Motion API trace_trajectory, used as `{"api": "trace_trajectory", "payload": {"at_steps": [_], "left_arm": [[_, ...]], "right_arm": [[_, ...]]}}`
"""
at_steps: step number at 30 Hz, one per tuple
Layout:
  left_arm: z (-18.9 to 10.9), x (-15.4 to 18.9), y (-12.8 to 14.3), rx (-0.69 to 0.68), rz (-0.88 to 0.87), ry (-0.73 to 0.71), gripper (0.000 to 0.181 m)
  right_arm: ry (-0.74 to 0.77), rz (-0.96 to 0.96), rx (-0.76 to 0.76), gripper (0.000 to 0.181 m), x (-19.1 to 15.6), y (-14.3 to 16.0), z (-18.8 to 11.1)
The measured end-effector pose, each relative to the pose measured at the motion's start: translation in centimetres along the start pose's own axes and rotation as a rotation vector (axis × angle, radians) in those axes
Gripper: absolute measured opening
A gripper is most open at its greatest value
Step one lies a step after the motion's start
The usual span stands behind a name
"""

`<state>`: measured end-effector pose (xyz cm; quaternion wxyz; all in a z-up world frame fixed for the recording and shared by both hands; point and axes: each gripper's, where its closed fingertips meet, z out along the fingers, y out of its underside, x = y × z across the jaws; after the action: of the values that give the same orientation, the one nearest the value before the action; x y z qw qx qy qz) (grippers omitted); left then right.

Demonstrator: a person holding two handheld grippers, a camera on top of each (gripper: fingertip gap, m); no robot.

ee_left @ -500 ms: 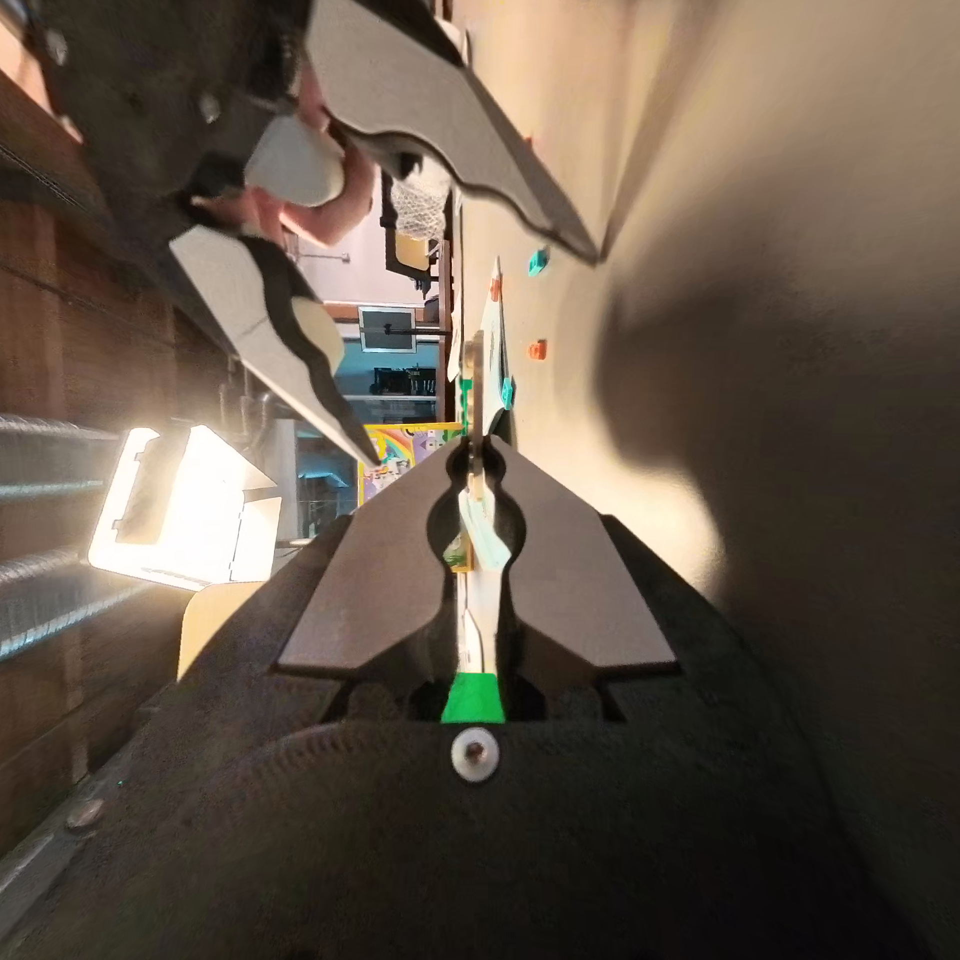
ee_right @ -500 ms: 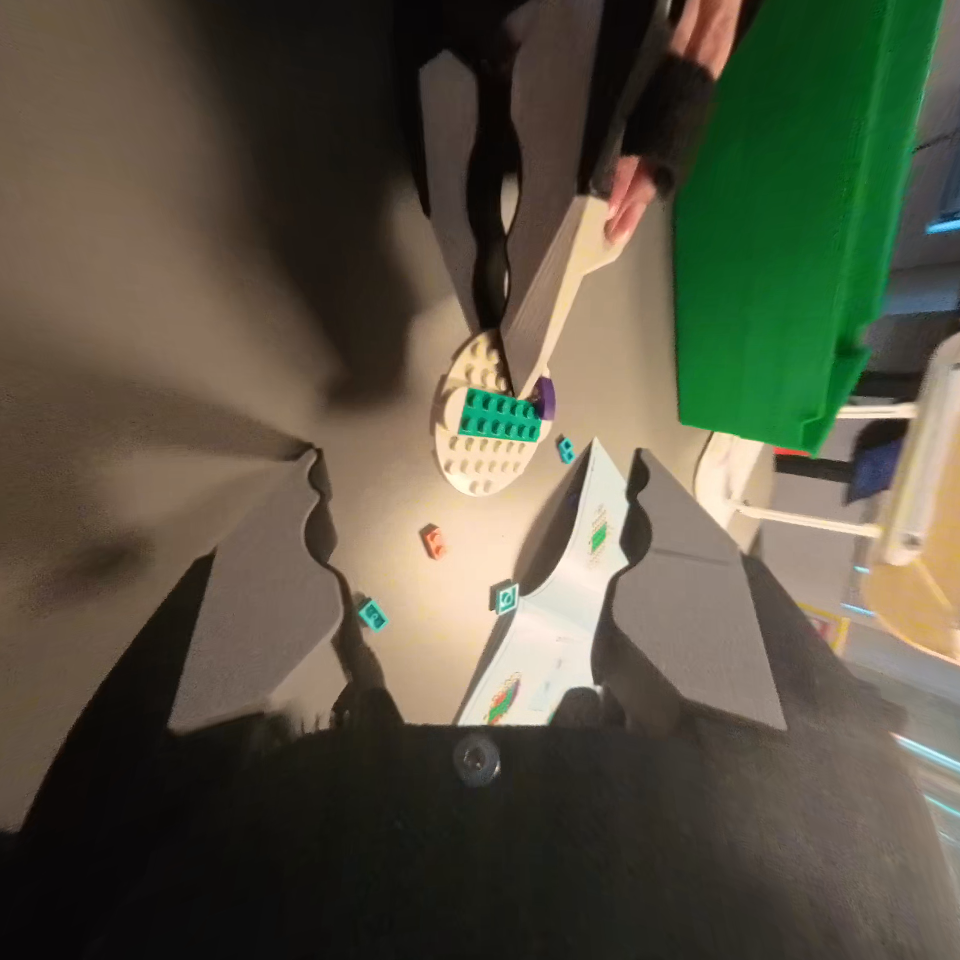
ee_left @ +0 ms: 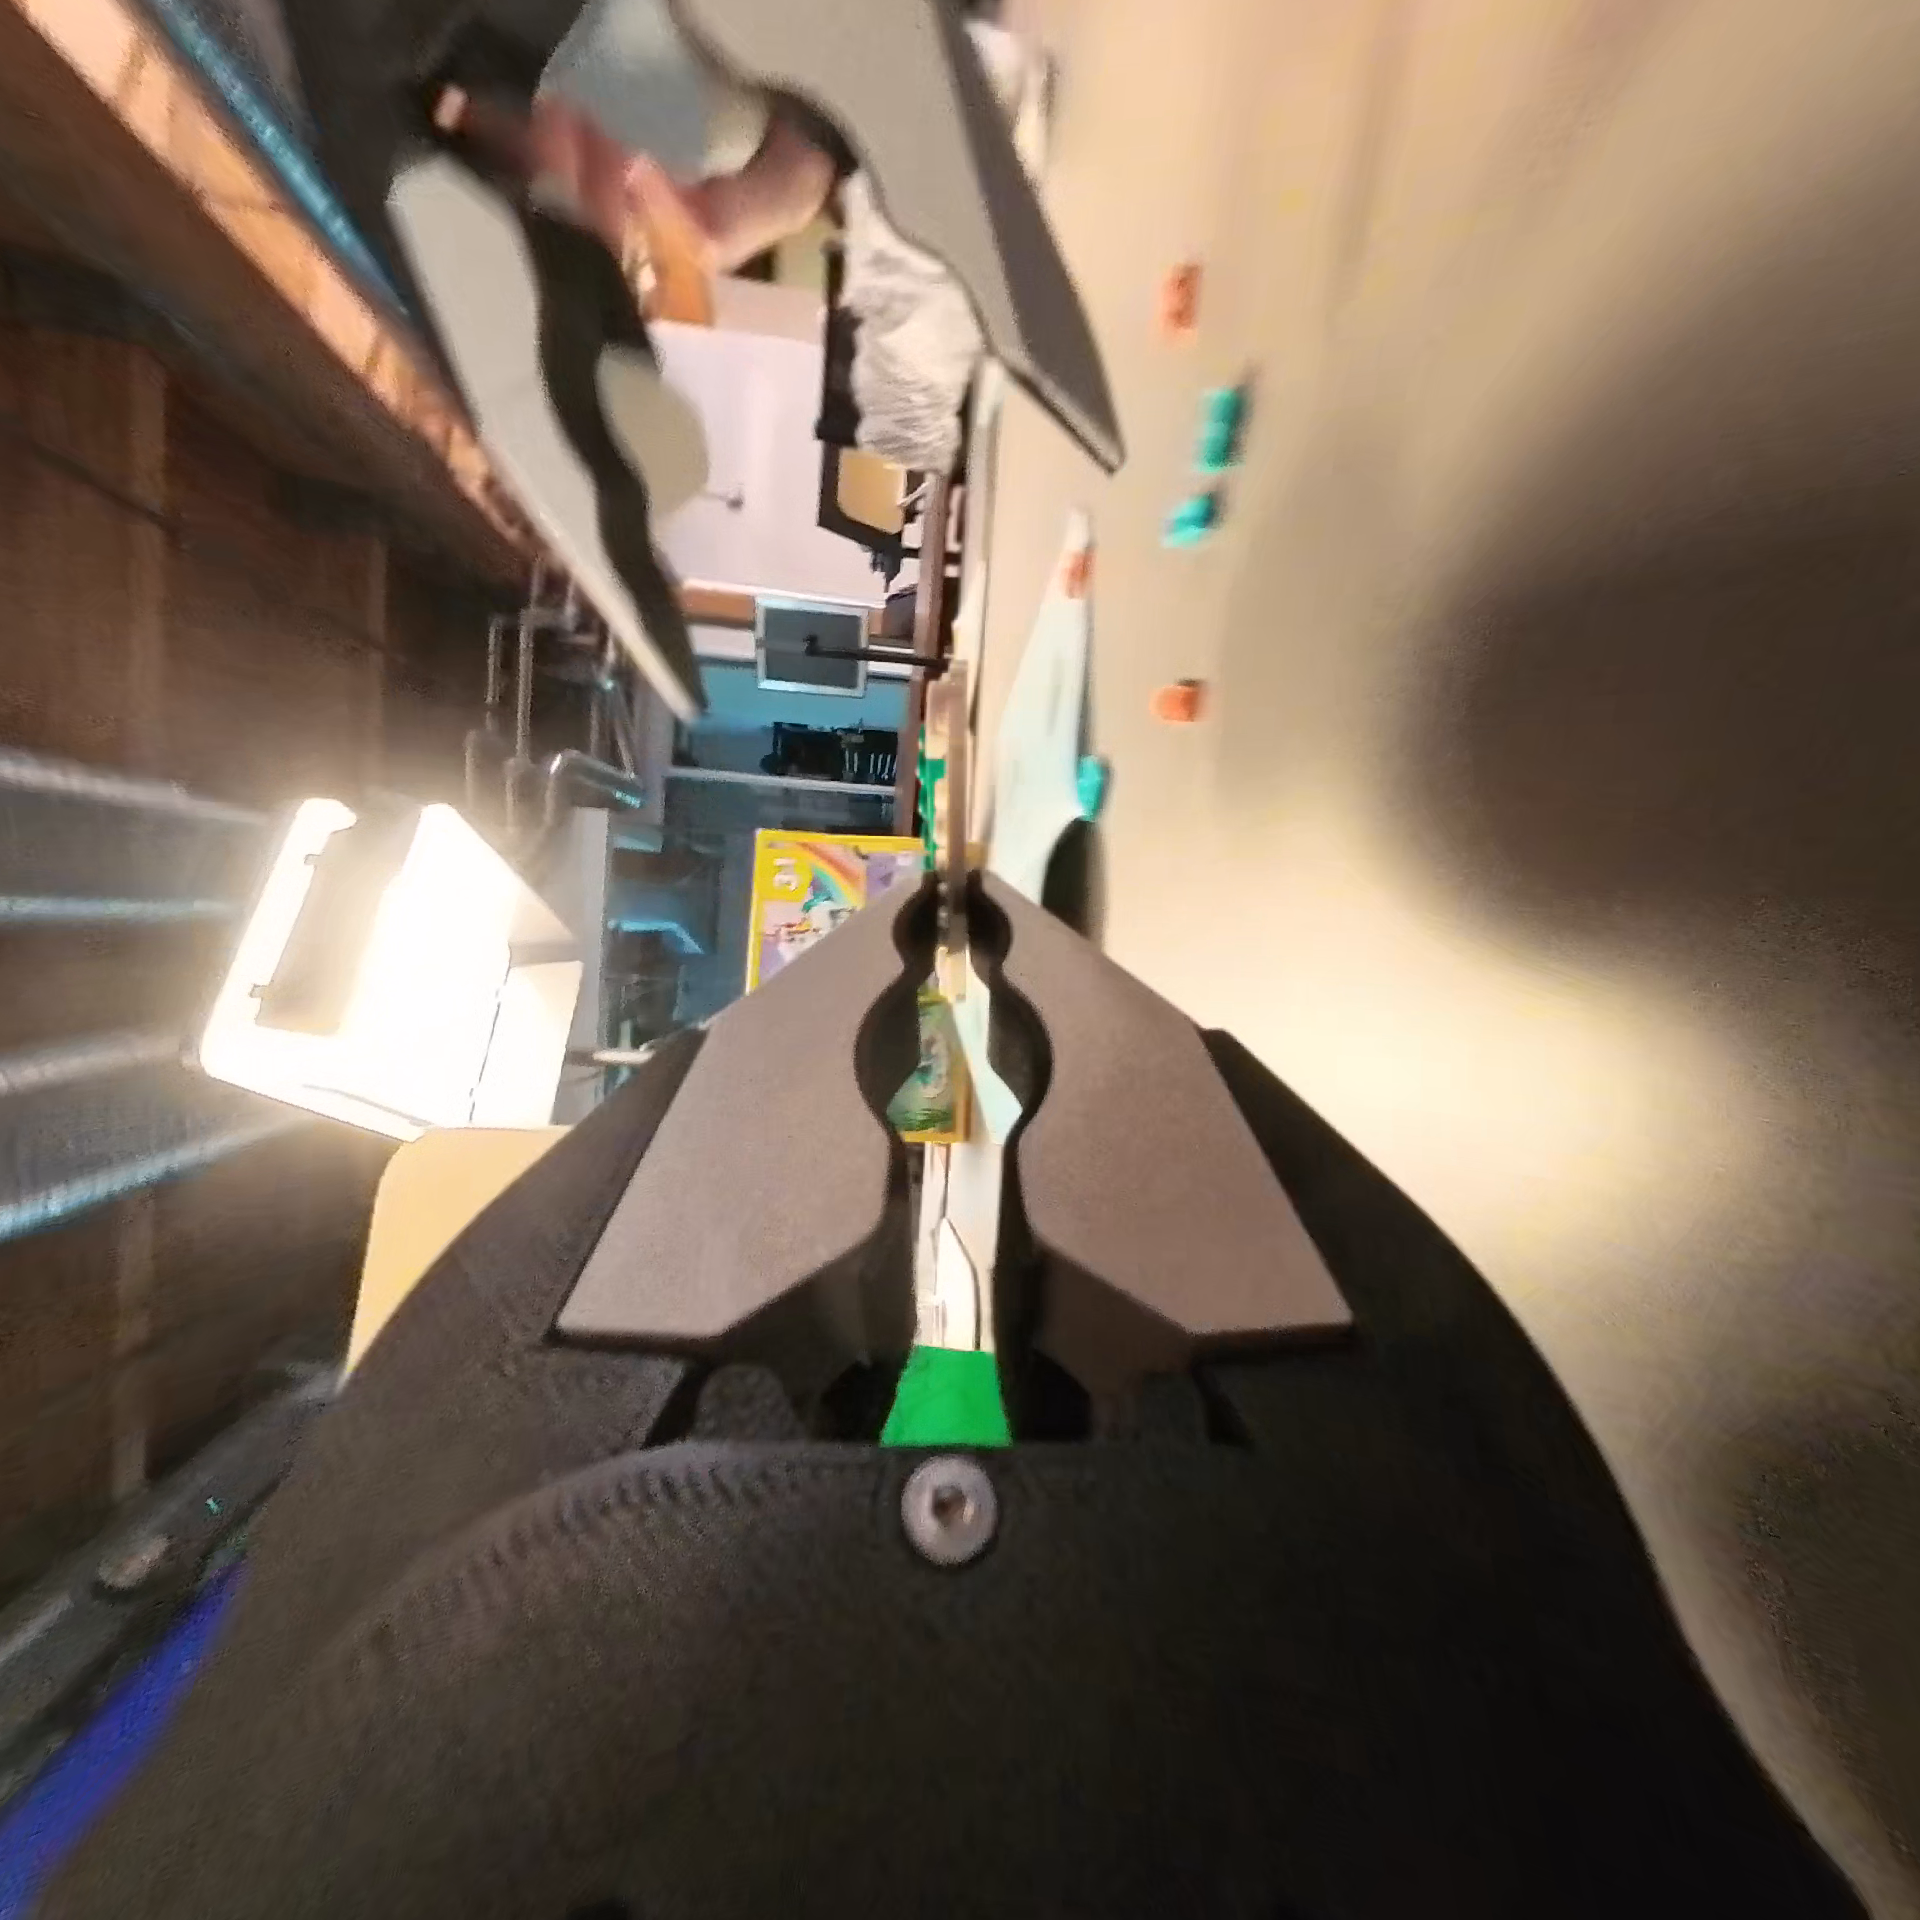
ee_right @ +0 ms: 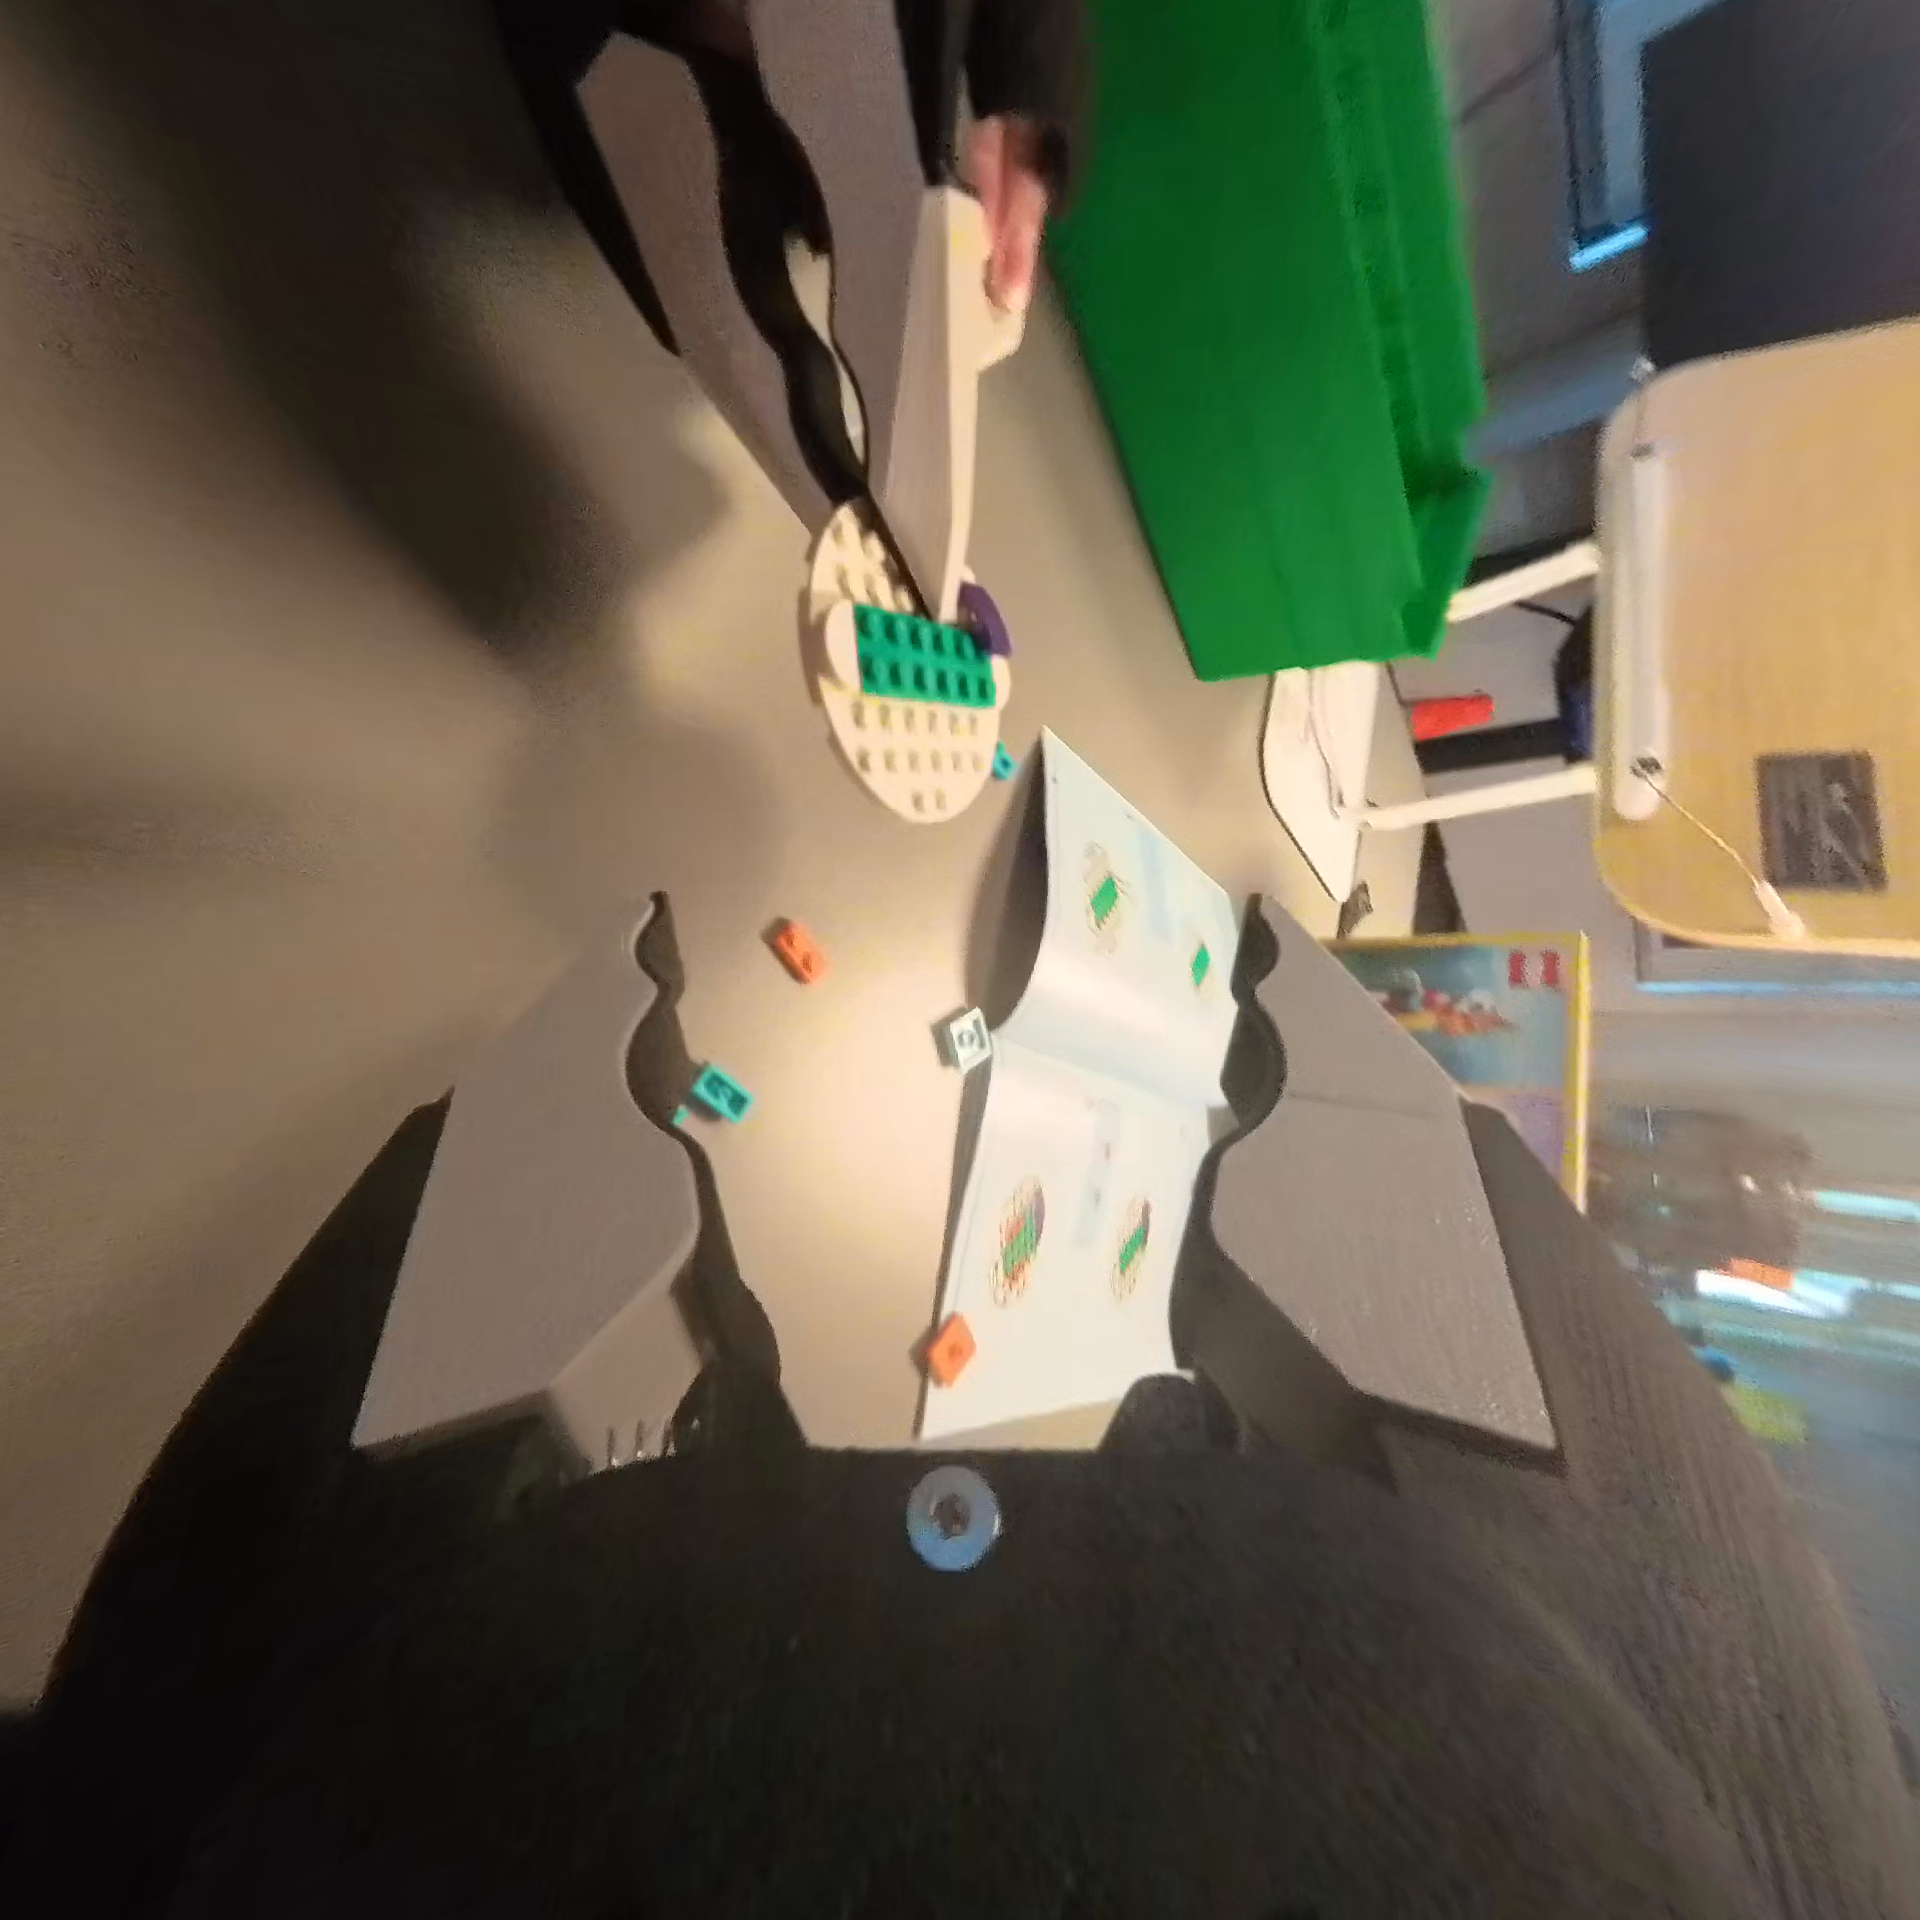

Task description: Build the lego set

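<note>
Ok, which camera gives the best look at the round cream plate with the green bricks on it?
The right wrist view: the round cream studded plate faces the camera, green bricks plainly visible. In the left wrist view it shows only edge-on, a thin sliver between that gripper's shut fingers.

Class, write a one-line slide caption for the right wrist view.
Open right gripper hovers over loose bricks while the left gripper pinches the round plate.

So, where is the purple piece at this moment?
In the right wrist view, the purple piece sits at the right edge of the round plate, beside the green bricks, under the left gripper.
</note>
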<state>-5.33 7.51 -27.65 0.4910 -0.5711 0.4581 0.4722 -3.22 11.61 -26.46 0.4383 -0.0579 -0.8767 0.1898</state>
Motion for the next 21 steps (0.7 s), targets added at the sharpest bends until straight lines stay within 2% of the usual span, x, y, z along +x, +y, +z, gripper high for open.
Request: {"api": "trace_trajectory", "payload": {"at_steps": [4, 6, 8, 11, 15, 18, 21], "left_arm": [[1.3, -2.4, -0.2, 0.015, 0.025, -0.041, 0.004], [2.2, -4.0, -0.3, 0.029, 0.068, -0.06, 0.004], [3.0, -6.2, -0.8, 0.075, 0.064, -0.081, 0.004], [3.9, -10.7, -2.9, 0.204, 0.013, -0.109, 0.004], [4.8, -15.5, -5.2, 0.323, 0.058, -0.088, 0.004], [4.9, -17.5, -6.8, 0.416, 0.066, -0.035, 0.004], [4.4, -19.1, -7.6, 0.426, 0.083, -0.015, 0.004]], "right_arm": [[0.111, 0.066, 0.001, 0.104, 3.0, 1.7, -3.2], [0.163, 0.039, 0.016, 0.095, 4.9, 2.1, -5.1], [0.211, -0.004, 0.048, 0.088, 7.0, 1.7, -6.9], [0.202, 0.007, 0.049, 0.09, 9.5, 1.2, -8.7], [0.168, 0.064, 0.077, 0.093, 11.4, -0.4, -10.7], [0.161, 0.06, 0.133, 0.091, 11.7, -2.4, -12.0], [0.195, 0.077, 0.181, 0.084, 12.3, -4.3, -13.6]]}}
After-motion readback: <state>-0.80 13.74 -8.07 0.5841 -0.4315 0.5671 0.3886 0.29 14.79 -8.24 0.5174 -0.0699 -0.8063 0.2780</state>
